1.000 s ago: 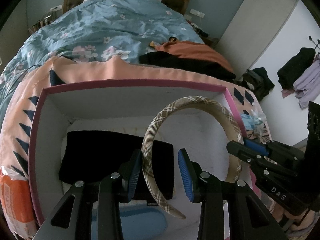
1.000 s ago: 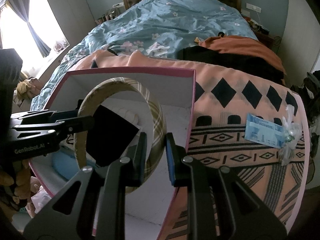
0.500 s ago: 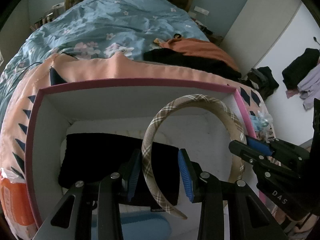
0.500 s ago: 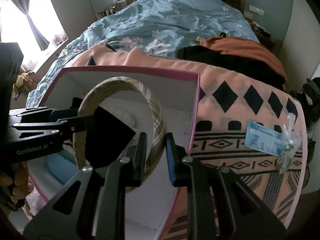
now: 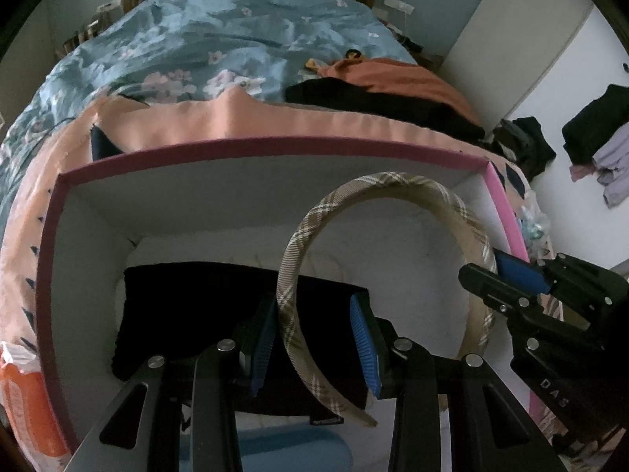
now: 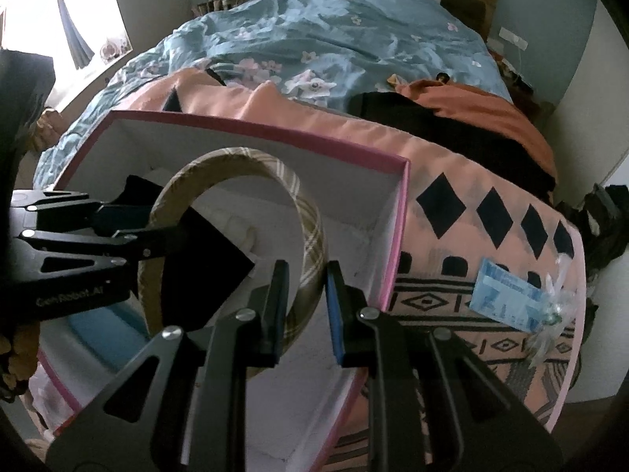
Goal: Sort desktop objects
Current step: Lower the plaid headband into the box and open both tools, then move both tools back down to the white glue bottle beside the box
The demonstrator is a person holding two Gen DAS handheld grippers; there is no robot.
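Note:
A beige plaid headband (image 5: 377, 188) arches upright over the open pink-rimmed white box (image 5: 275, 145). My left gripper (image 5: 314, 338) is open, its blue pads either side of one end of the headband with a clear gap. My right gripper (image 6: 306, 306) has its jaws close around the other end of the headband (image 6: 310, 232); it looks held. In the box lie a black cloth (image 5: 196, 306) and a light blue object (image 5: 283, 448). The right gripper also shows in the left wrist view (image 5: 511, 275).
The box (image 6: 397, 236) stands on a peach cloth with black diamonds (image 6: 491, 212). A blue card with a clear wrapped item (image 6: 507, 295) lies right of the box. An orange packet (image 5: 23, 405) sits at the box's left. A bed with a blue floral quilt (image 5: 220, 39) lies behind.
Both grippers and the headband have shifted slightly forward over the box. The left jaws stay apart; the right jaws stay close on the headband.

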